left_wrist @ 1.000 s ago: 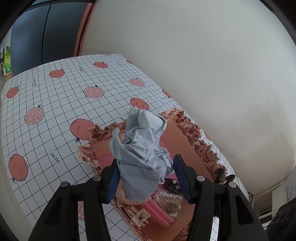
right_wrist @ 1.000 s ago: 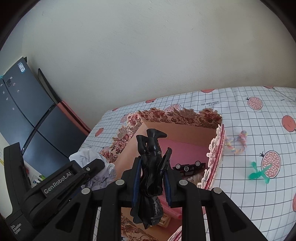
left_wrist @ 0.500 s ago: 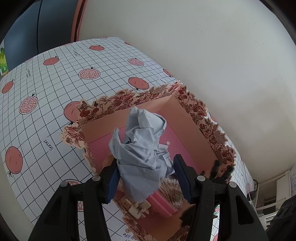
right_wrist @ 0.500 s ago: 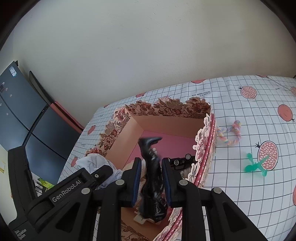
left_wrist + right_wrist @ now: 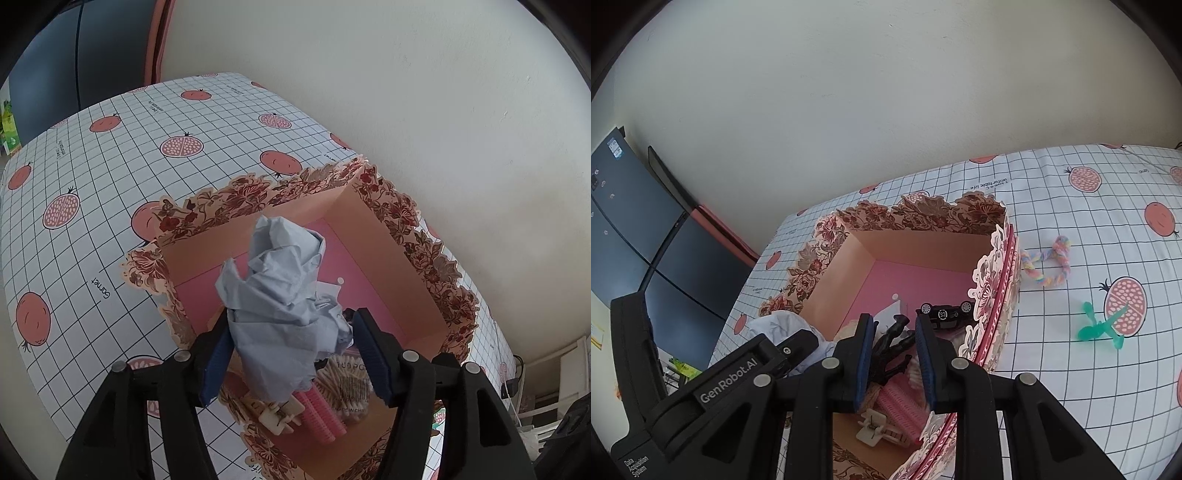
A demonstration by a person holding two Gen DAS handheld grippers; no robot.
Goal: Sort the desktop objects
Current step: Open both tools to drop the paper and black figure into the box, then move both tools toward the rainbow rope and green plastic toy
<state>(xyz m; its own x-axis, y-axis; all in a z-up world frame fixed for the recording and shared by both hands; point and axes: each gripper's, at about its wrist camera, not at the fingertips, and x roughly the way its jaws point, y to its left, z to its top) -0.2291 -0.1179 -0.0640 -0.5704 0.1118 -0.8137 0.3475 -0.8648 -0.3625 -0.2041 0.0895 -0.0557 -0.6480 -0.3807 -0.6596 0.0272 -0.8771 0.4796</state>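
Box [image 5: 391,254] with floral rim sits on a pomegranate-print grid tablecloth [image 5: 110,206] against a white wall [image 5: 406,92]; left gripper [image 5: 291,354] is opening around crumpled paper [image 5: 280,295] above it; right gripper [image 5: 894,358], narrowly parted, holds a black figure [image 5: 890,347]

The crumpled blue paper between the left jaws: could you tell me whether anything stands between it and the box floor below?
Yes. The left gripper's jaws are opening around the crumpled blue paper, and beneath it in the box lie a pack of cotton swabs and pink rollers.
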